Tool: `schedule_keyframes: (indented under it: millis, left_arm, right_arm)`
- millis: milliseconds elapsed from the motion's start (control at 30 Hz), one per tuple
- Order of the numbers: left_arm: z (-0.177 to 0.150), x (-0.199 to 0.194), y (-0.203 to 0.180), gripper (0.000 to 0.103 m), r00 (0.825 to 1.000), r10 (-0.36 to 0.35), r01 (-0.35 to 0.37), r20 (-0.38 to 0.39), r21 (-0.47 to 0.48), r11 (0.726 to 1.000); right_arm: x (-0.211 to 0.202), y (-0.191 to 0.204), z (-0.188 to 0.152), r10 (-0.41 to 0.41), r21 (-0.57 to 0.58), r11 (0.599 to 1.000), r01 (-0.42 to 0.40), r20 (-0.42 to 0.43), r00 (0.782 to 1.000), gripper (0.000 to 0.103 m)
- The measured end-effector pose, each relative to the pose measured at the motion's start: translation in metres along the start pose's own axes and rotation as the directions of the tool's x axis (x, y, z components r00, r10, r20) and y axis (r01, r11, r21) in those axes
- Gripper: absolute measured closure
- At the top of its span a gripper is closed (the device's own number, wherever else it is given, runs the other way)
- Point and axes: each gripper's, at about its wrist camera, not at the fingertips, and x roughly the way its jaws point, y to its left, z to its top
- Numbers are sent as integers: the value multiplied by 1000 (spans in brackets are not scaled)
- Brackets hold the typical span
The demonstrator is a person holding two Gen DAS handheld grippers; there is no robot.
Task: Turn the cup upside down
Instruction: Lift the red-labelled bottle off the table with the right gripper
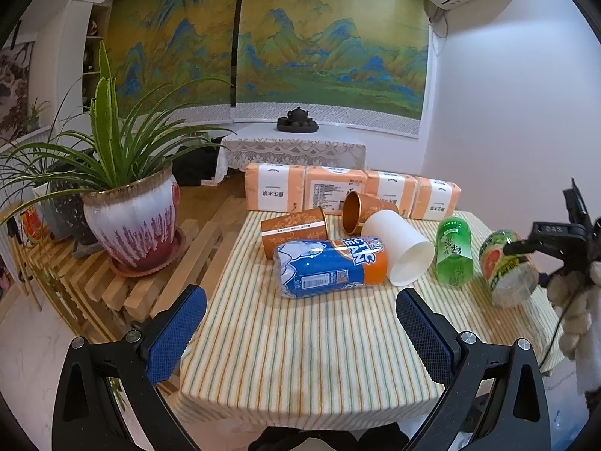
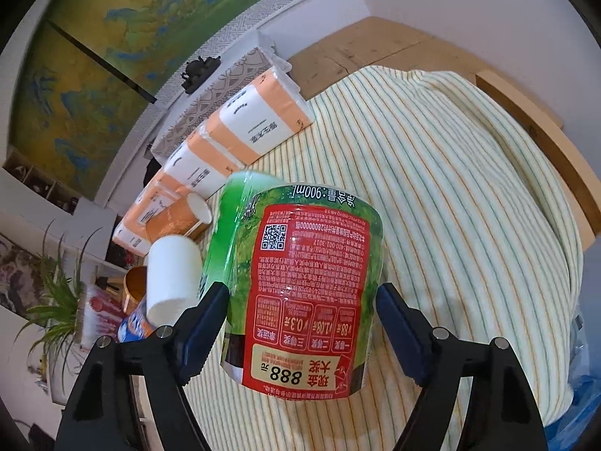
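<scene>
Several cups lie on their sides on the striped tablecloth [image 1: 300, 338]: a white paper cup [image 1: 400, 250], two orange patterned cups [image 1: 295, 227] [image 1: 360, 210], a blue and orange cup [image 1: 330, 272] and a green cup [image 1: 453, 251]. A cup with a green and red label [image 1: 507, 267] is tilted in my right gripper [image 2: 302, 323], whose pads press its sides; it fills the right wrist view [image 2: 304, 289]. My left gripper [image 1: 300, 323] is open and empty, above the near part of the table, short of the blue and orange cup.
Orange tissue packs [image 1: 349, 189] line the table's far edge. A potted plant [image 1: 131, 221] stands on a slatted wooden bench at the left. A low table with a dark tea set [image 1: 298, 120] sits against the far wall.
</scene>
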Motion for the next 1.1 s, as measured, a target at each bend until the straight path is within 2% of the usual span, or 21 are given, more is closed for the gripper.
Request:
schedule_keyframes:
  millis: [200, 467, 633, 867, 1100]
  left_arm:
    - [0, 0, 3, 1, 1000, 5, -5, -7, -7, 1000]
    - [0, 10, 9, 1, 999, 8, -9, -54, -21, 1000]
    - [2, 17, 17, 1, 997, 10, -13, -83, -35, 999]
    - [3, 32, 19, 1, 991, -5, -1, -136, -43, 999]
    - [0, 52, 9, 1, 972, -87, 74, -220, -65, 995]
  right_arm:
    - [-18, 1, -33, 70, 14, 997, -70, -1, 998, 26]
    - [-16, 52, -76, 127, -122, 984, -130, -33, 991, 26]
    - [7, 82, -90, 128, -188, 972, -139, -70, 989, 26]
    - [29, 102, -101, 86, -258, 960, -109, -99, 991, 26]
    - [31, 110, -102, 61, -315, 945, -84, -82, 995, 24]
